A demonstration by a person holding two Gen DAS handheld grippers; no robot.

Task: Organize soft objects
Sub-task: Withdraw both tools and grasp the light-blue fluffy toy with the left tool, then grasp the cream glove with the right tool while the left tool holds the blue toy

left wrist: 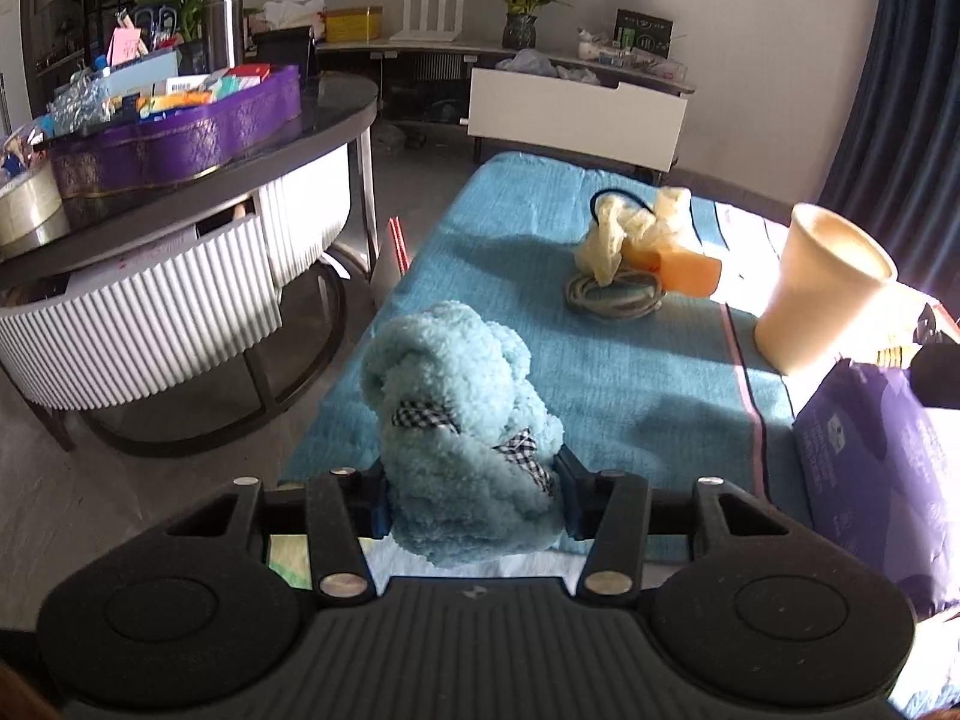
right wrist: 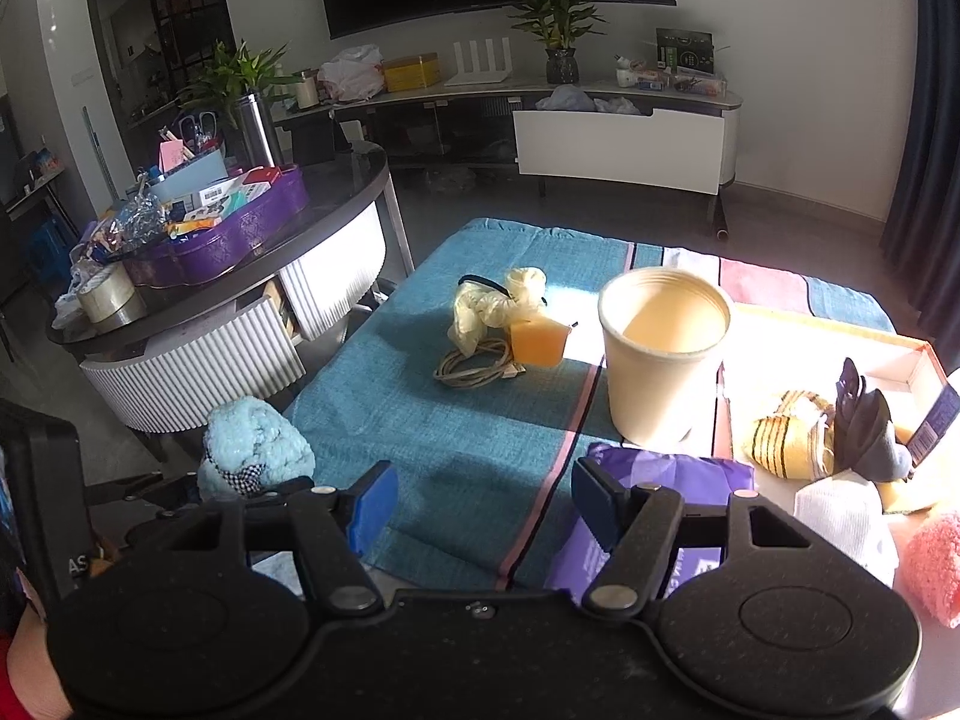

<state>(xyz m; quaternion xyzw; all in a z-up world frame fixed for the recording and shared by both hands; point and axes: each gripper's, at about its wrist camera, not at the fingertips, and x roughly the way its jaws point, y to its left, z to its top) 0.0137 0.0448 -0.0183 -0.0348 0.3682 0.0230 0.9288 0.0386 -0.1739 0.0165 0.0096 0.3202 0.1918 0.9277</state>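
Left hand-held gripper point(left wrist: 474, 501): blue pads pressed against both sides of a fluffy light-blue sock point(left wrist: 462, 420) with gingham bow trim; sock bunched upright between the pads, at the near left edge of the worktop point(left wrist: 630, 396), which is covered by a teal cloth with a pink stripe

Right hand-held gripper point(right wrist: 483, 504): jaws wide apart, nothing between them, only teal cloth showing in the gap; a purple packet point(right wrist: 672, 480) lies just behind its right finger

From the right wrist view the blue sock shows at lower left, beside the left tool's black frame

Near right of the worktop: pink fluffy item point(right wrist: 933, 564) at the frame edge, white knit item point(right wrist: 846, 522) next to it, yellow striped sock point(right wrist: 786, 438) and a dark grey sock point(right wrist: 870, 426) lying in or against a shallow white box point(right wrist: 912, 360) (exact contact unclear)

Mid worktop: cream paper cup point(right wrist: 660, 360), upright, empty as far as visible, standing between the right gripper and the far cloth; it screens part of the box edge

Further left of the cup: orange sponge block point(right wrist: 540, 342), touching a pale yellow crumpled glove point(right wrist: 492, 306) with a black hair tie at its top; coiled grey cable point(right wrist: 480, 366) just in front

Beyond, off the worktop: round dark side table point(left wrist: 336, 114) carrying a purple tin point(left wrist: 180, 132) full of small boxes, tape roll; far wall has a low TV stand point(right wrist: 600, 120), two potted plants, a dark screen
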